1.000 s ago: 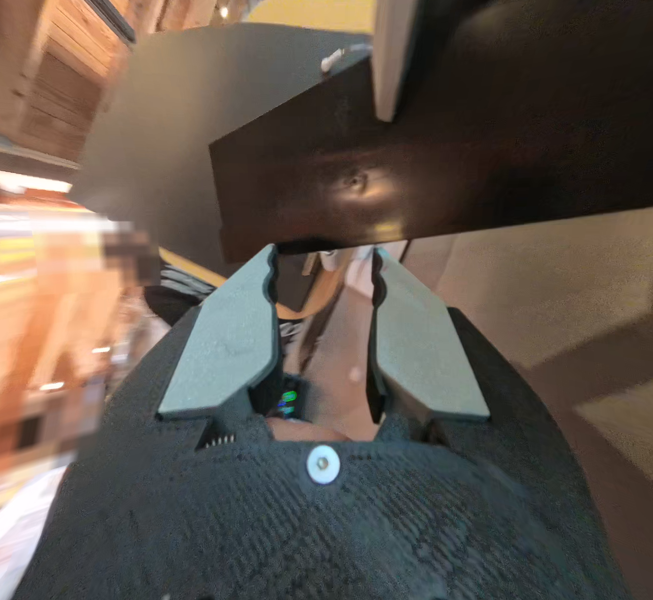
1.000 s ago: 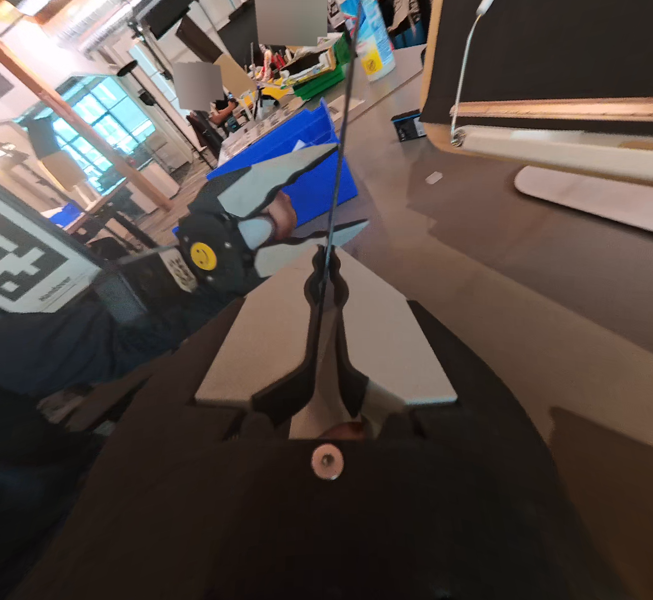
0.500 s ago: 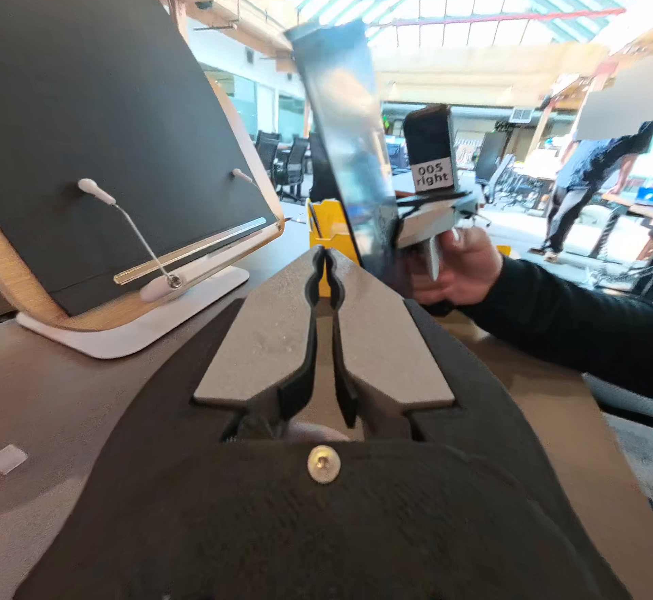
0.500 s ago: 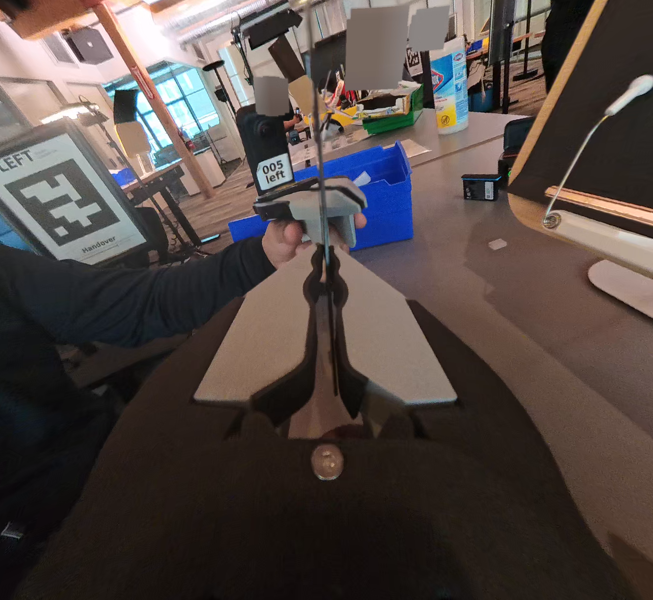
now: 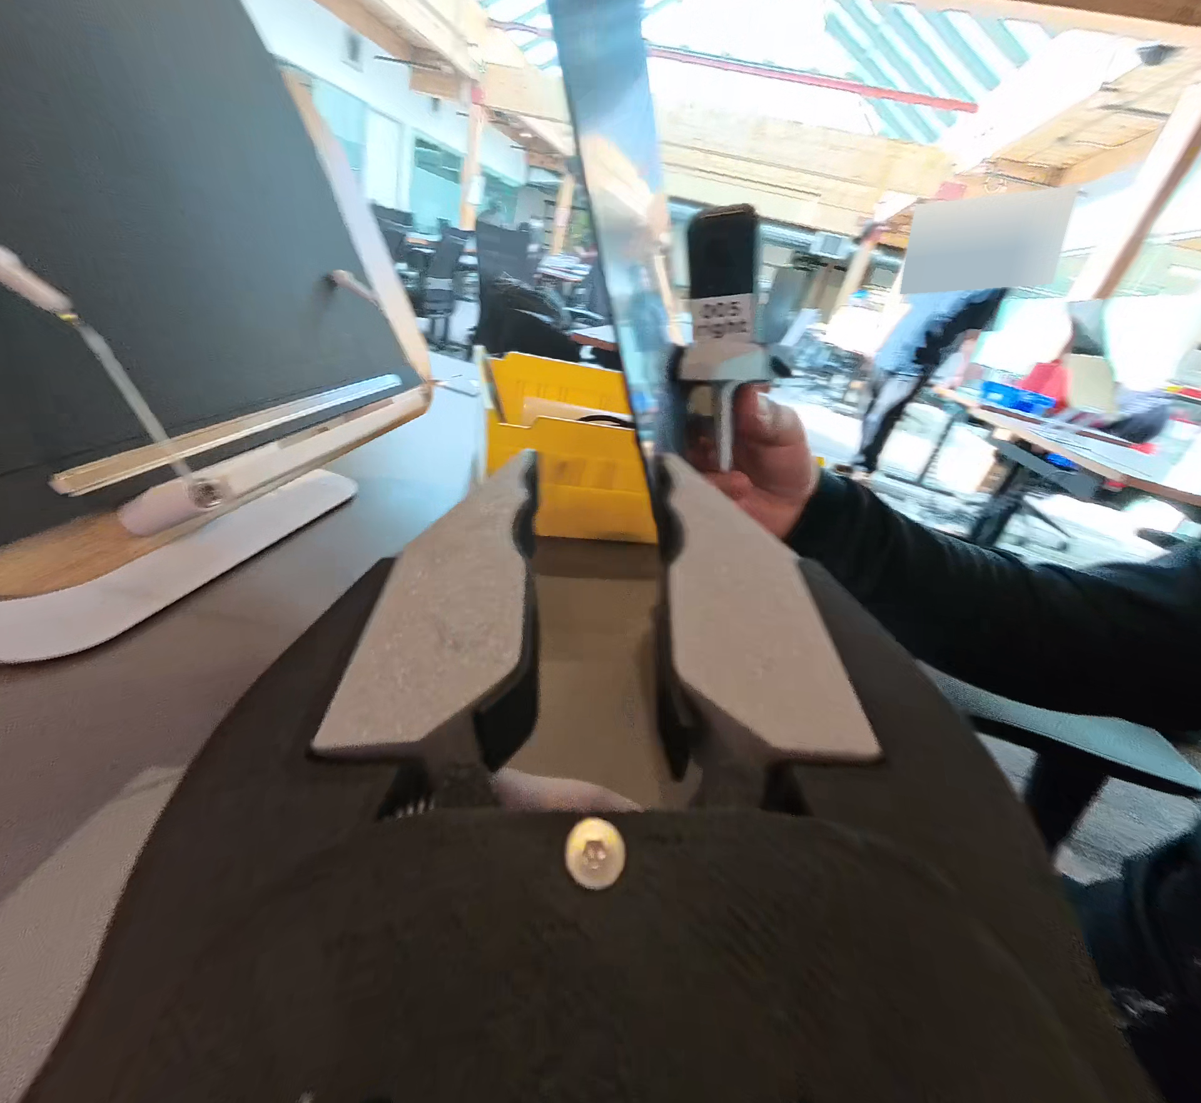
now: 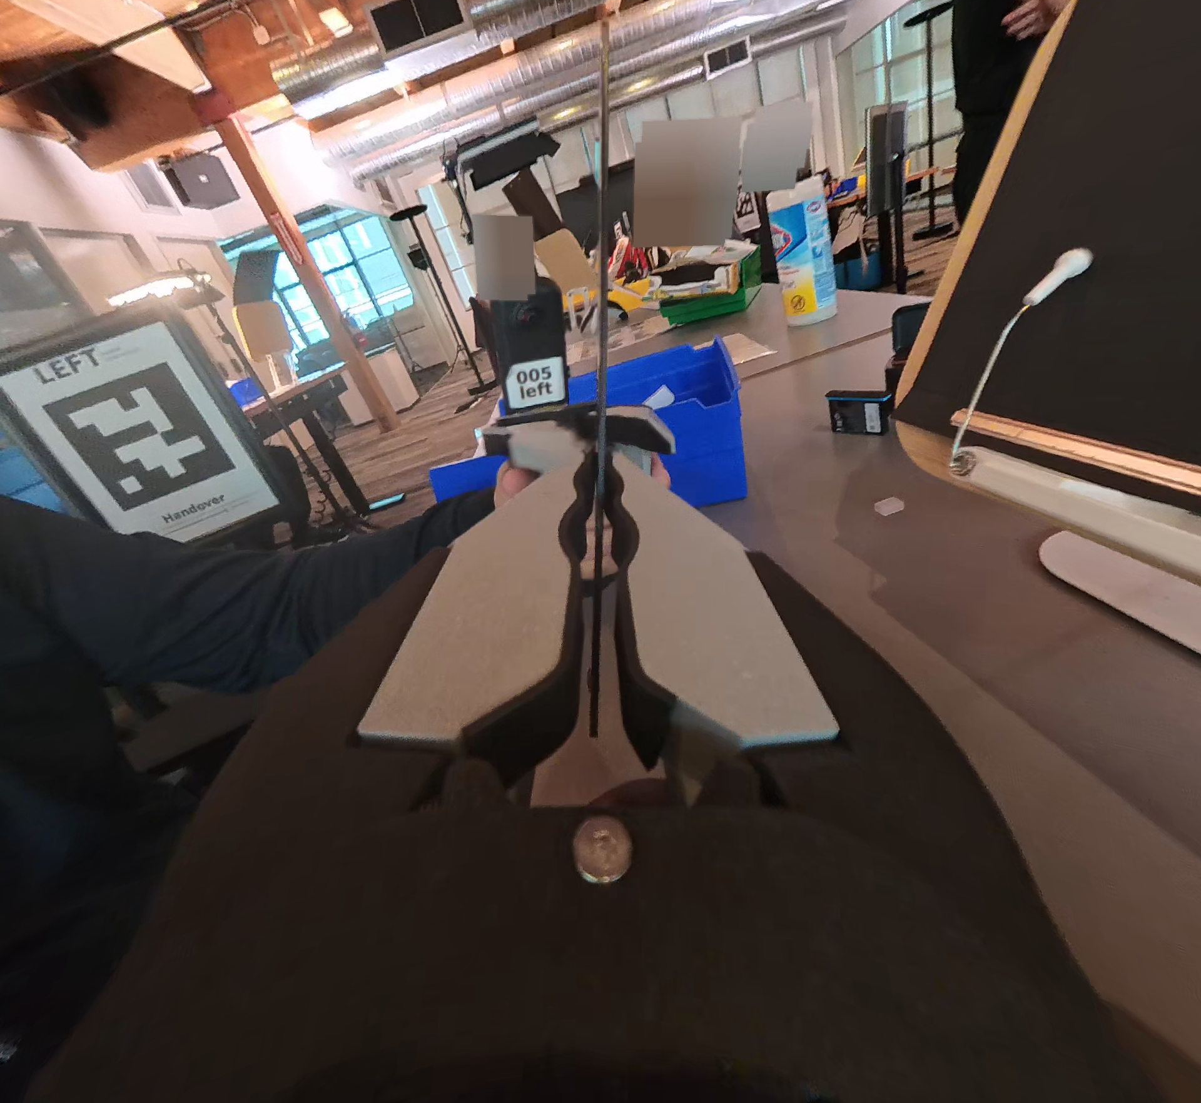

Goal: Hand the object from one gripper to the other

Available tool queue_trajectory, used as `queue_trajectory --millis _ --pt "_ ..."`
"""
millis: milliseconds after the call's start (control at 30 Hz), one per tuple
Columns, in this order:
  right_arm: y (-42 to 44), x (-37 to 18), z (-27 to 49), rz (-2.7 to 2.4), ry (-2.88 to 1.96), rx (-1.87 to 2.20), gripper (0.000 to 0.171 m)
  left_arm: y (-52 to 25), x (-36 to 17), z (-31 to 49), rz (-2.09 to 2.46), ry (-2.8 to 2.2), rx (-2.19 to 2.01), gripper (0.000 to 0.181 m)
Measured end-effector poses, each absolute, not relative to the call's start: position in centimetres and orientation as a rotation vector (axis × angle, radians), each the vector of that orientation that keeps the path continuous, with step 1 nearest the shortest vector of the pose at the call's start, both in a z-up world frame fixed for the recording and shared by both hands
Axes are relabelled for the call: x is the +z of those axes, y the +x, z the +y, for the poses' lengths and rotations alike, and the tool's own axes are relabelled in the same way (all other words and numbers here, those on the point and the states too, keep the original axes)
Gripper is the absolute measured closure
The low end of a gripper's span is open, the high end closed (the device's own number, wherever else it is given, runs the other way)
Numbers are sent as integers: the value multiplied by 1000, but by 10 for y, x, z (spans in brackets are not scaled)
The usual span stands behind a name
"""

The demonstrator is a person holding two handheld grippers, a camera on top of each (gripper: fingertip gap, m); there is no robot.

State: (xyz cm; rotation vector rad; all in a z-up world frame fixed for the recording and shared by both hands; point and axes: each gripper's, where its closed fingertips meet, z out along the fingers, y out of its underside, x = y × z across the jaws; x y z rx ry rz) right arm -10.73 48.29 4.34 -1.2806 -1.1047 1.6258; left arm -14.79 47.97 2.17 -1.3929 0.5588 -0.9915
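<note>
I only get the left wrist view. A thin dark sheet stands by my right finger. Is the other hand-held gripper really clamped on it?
Observer: Yes. The right wrist view shows the right hand-held gripper shut on the thin dark sheet, seen edge-on.
Operator: How deep does it sit?
Observer: Its lower end reaches far back between the fingers, near their base.
Operator: What is behind my gripper there?
Observer: A blue bin, just behind the left hand-held gripper.

Daylight from the skylights (image 5: 845, 51) blows out the top of the left wrist view, which is motion-blurred throughout, while the right wrist view is sharper and dimmer, with soft bench (image 6: 812, 526) sheen and strong fisheye bending at edges.
</note>
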Motion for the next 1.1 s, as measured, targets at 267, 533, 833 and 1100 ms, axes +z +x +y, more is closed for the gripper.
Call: queue_trajectory --millis 267,533,833,1100 --pt "-126 25 471 -1168 -1319 1639 171 -125 13 470 670 -1391 -995 172" --pt "-115 25 501 -1109 -1353 1357 143 -148 -24 499 783 -1616 -442 181" --pt "-123 16 448 -1453 -1130 1241 160 -113 -54 462 1080 -1684 -599 181" --pt "-119 28 466 -1398 -940 743 171 -139 -18 479 755 -1639 -768 155"
